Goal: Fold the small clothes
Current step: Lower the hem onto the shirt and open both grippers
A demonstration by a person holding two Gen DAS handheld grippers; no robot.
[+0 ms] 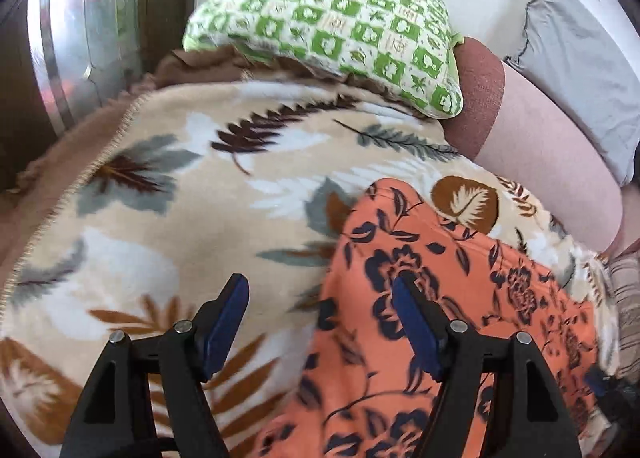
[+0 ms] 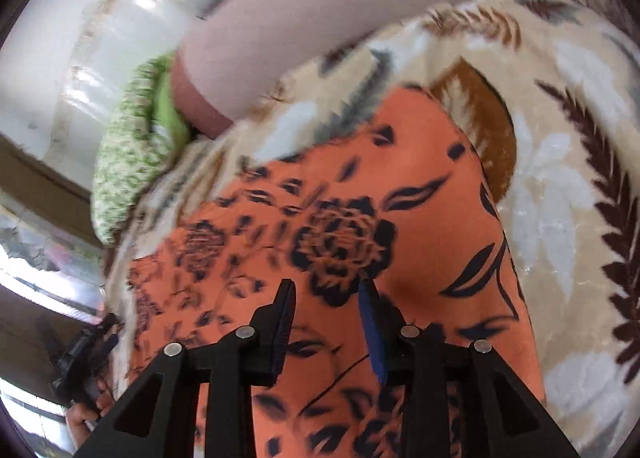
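The orange garment point(image 1: 440, 298), printed with dark navy flowers and leaves, lies spread on the leaf-patterned blanket point(image 1: 160, 218), which serves here as the landmark. In the left wrist view the garment covers the lower right part of the blanket, its rounded upper edge ending just below a brown leaf motif; in the right wrist view the orange garment point(image 2: 360, 198) fills the centre and runs down to the bottom edge. The left claw point(image 1: 320, 298) stands with its jaws spread wide and nothing between them: one blue pad point(image 1: 224, 322) sits over bare blanket, the other over the edge region of the garment. Whether either pad touches the cloth cannot be told. The right claw point(image 2: 326, 298) is over the garment with its jaws set a moderate gap apart and no fabric pinched between them; contact with the cloth cannot be told here either. At the lower left of the right wrist view, beyond the blanket's edge, part of the left claw point(image 2: 84, 358) and a person's hand point(image 2: 82, 418) holding it are visible. At the far end of the blanket lies a green-and-white checked pillow point(image 1: 332, 38). Beside the pillow, along the blanket's far right side, lies a pinkish bolster point(image 1: 552, 146) with a reddish-brown end, and beyond that a grey cushion point(image 1: 580, 70). Both views are motion-blurred.
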